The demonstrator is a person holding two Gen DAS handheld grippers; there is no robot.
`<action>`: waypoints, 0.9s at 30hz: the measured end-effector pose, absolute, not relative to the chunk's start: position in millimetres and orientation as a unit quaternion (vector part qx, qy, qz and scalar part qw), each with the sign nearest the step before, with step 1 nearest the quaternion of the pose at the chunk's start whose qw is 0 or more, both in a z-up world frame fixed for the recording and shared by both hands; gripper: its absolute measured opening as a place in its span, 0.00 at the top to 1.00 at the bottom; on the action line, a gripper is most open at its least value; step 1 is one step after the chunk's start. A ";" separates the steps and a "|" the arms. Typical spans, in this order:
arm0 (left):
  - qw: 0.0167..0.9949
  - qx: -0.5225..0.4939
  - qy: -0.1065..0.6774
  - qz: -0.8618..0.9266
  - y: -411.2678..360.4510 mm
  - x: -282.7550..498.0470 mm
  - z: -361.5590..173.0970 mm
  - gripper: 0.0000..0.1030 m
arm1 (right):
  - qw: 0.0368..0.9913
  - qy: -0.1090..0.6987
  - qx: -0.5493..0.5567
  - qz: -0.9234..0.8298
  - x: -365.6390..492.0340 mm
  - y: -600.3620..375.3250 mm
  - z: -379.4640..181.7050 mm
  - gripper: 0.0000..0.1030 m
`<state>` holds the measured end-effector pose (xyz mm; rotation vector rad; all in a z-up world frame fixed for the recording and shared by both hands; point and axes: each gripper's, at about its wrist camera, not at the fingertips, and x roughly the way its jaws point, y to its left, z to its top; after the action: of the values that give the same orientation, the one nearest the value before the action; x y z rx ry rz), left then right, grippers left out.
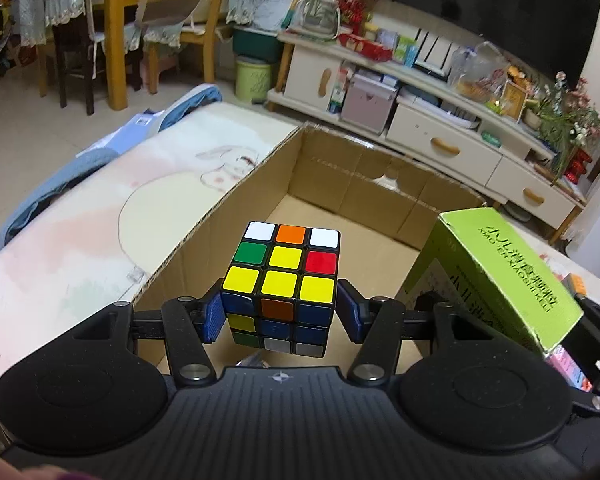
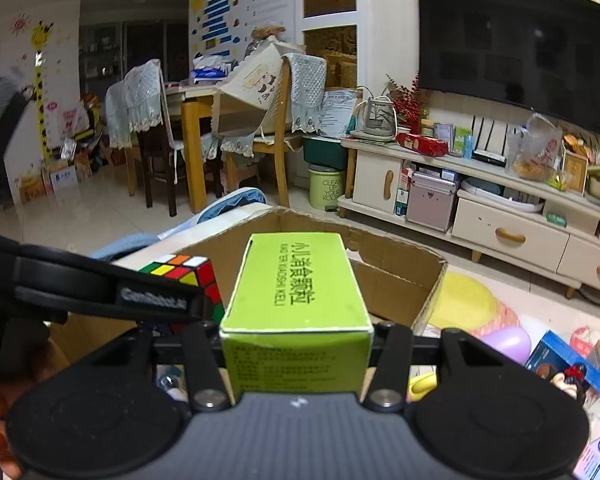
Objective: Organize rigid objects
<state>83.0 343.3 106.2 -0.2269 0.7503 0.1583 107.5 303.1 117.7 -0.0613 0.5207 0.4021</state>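
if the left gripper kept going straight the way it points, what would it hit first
Probably the inside of the cardboard box. The left gripper, holding the rubik's cube, aims down into the open box, so the cube would likely meet the box floor or far wall first; depth is hard to judge.

A dark television [image 2: 516, 52] hangs above a cream cabinet [image 2: 500, 216] (its shelves crowded with packets and boxes). A green bin [image 2: 326, 192] stands near wooden chairs [image 2: 260, 136] draped in lace covers.

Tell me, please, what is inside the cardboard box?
The cardboard box shows bare brown floor at its far end. The puzzle cube in the left claw and the green carton hide its near part.
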 end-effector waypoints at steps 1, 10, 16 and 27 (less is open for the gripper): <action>0.919 -0.112 0.369 0.080 344.6 83.5 105.3 0.34 | 0.946 0.254 -0.038 0.197 107.1 304.8 117.3 0.52; 0.923 -0.114 0.356 0.094 350.3 73.2 114.0 0.13 | 0.944 0.261 -0.033 0.200 100.9 298.9 112.4 0.41; 0.932 -0.105 0.338 0.076 341.8 65.6 115.1 0.05 | 0.955 0.236 -0.009 0.178 76.1 280.1 120.5 0.24; 0.946 -0.075 0.315 -0.004 303.5 50.1 102.7 0.02 | 0.971 0.211 0.011 0.110 28.7 236.5 122.1 0.19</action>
<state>50.1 303.5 102.7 -0.1533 0.6425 -0.0090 28.7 236.5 122.1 0.0215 0.4256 0.2225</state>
